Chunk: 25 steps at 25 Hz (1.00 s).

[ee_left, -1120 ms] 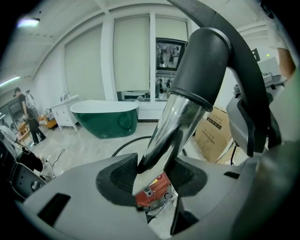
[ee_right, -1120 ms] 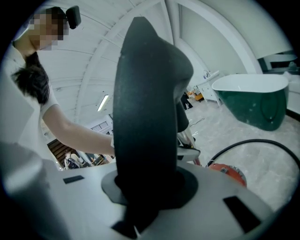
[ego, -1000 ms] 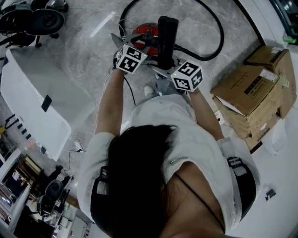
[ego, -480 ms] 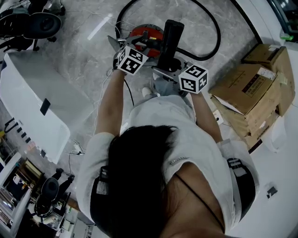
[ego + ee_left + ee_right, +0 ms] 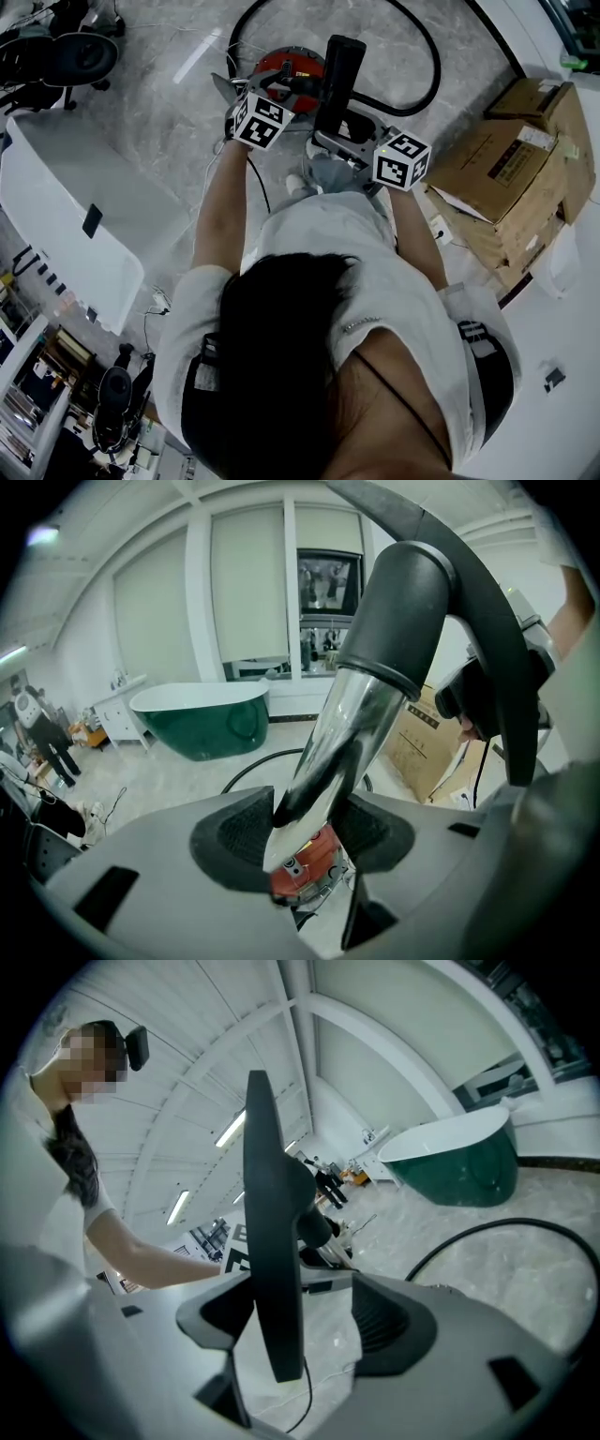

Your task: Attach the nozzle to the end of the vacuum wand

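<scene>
a: where the head view shows the nozzle (image 5: 339, 70) upright by the red vacuum (image 5: 292, 64), how's it handle?
b: stiff, light, i'd guess. left gripper view: left tongs (image 5: 305, 832) clamp the slick wand (image 5: 352, 714). right gripper view: right tongs (image 5: 300, 1321) opening, nozzle between; hold its flat sides.

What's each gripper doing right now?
Left gripper: shut on the chrome wand.
Right gripper: jaws opening, black nozzle between them, no longer clamped.

Head looks down; gripper views apparently share wand (image 5: 349, 726).
</scene>
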{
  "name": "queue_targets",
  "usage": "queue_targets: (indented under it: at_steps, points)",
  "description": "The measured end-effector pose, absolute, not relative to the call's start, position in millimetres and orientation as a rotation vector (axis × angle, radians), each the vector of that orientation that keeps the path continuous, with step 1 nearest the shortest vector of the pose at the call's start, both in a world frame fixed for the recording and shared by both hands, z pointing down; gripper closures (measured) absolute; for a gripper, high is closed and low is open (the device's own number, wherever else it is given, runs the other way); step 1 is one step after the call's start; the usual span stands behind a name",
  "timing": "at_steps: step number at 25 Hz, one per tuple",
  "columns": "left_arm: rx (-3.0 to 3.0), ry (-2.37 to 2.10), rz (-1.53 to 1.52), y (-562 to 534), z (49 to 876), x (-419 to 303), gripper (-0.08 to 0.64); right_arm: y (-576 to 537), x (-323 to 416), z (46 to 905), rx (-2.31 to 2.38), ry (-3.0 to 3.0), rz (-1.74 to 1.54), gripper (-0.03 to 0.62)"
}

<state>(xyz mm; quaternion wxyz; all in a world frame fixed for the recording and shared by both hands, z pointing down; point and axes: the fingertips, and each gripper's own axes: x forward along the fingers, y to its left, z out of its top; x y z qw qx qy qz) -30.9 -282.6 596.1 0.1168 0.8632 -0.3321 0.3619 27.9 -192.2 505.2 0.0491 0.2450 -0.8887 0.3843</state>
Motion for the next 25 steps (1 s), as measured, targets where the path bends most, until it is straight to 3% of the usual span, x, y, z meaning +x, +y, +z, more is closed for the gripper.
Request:
queue_targets:
  at_steps: [14, 25]
  points:
    - [2.537, -0.987, 1.035, -269, 570, -47, 0.337, -197, 36, 485, 0.735, -2.768, 1.142, 0.252]
    - [2.414, -1.211, 0.722, -239, 529, -82, 0.334, -196, 64, 467, 0.966, -2.763, 1.028, 0.251]
